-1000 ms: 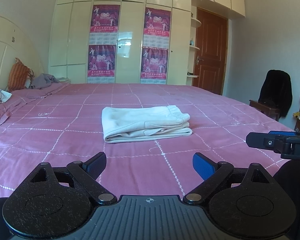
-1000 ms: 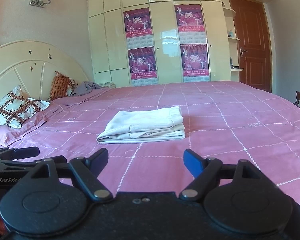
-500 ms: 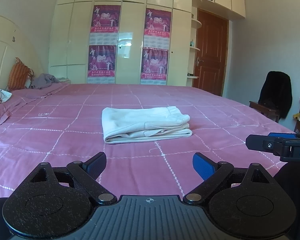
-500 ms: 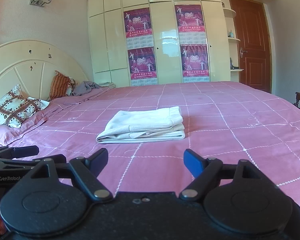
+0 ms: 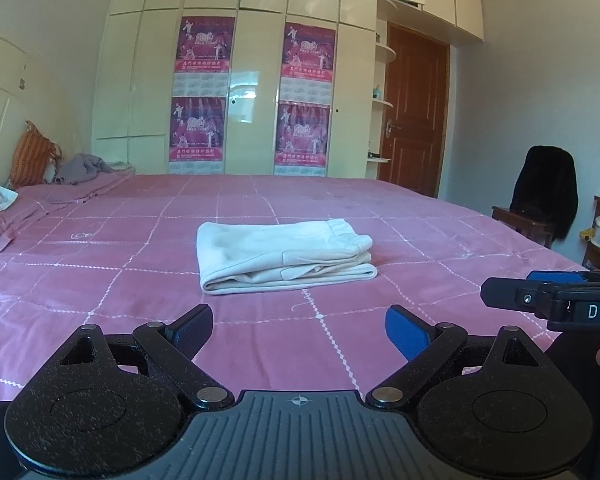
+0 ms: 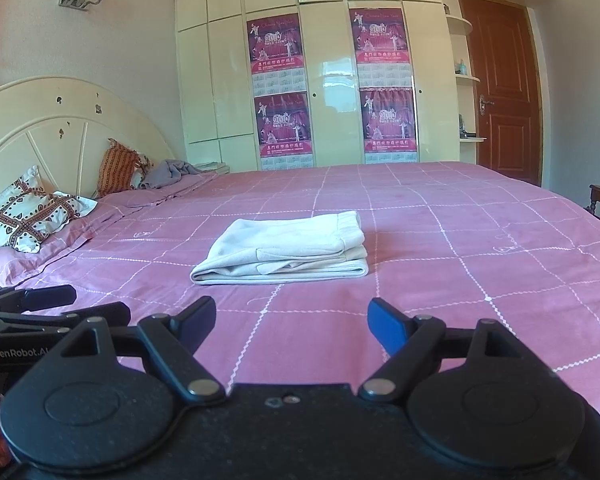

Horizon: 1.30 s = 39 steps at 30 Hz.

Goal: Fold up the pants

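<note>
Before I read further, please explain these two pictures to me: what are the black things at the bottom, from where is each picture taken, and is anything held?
No robot is here. A person holds one two-finger gripper in each hand, and each has a wide-angle camera looking forward along its fingers. One picture comes from the left gripper, the other from the right gripper; the black shapes at the bottom are their own fingers. Each view also catches the other gripper at its edge. Both grippers are open and hold nothing. They are short of the pants, not touching them. These cream pants lie folded into a neat stack on the pink bed cover. Behind stands a wardrobe with posters.
</note>
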Each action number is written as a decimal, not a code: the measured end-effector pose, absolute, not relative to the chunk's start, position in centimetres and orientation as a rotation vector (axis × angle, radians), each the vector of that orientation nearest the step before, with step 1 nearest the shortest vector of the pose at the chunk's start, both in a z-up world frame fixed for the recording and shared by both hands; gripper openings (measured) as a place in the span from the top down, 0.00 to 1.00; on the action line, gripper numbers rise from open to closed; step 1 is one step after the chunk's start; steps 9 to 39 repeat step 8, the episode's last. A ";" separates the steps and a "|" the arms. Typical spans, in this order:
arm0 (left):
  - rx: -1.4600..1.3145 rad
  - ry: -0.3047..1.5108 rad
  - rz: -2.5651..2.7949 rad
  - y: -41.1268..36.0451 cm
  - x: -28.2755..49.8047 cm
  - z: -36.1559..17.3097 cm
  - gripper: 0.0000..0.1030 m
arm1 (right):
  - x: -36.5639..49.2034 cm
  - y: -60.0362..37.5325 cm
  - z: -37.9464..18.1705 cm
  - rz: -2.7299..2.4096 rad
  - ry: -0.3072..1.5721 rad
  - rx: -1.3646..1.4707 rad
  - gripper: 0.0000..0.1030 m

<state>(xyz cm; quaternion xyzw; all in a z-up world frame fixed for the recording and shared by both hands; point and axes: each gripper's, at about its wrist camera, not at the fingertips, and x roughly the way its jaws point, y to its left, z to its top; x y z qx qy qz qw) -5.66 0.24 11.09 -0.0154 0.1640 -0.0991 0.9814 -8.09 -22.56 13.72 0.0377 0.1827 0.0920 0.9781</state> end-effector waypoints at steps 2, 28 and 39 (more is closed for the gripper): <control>-0.030 0.324 -0.204 0.2 -5.7 11.1 0.10 | -8.1 -22.8 13.6 0.183 0.369 0.072 0.19; -0.036 0.311 -0.185 0.2 -5.9 11.3 0.10 | -8.0 -23.7 13.3 0.156 0.382 0.068 0.19; -0.036 0.311 -0.185 0.2 -5.9 11.3 0.10 | -8.0 -23.7 13.3 0.156 0.382 0.068 0.19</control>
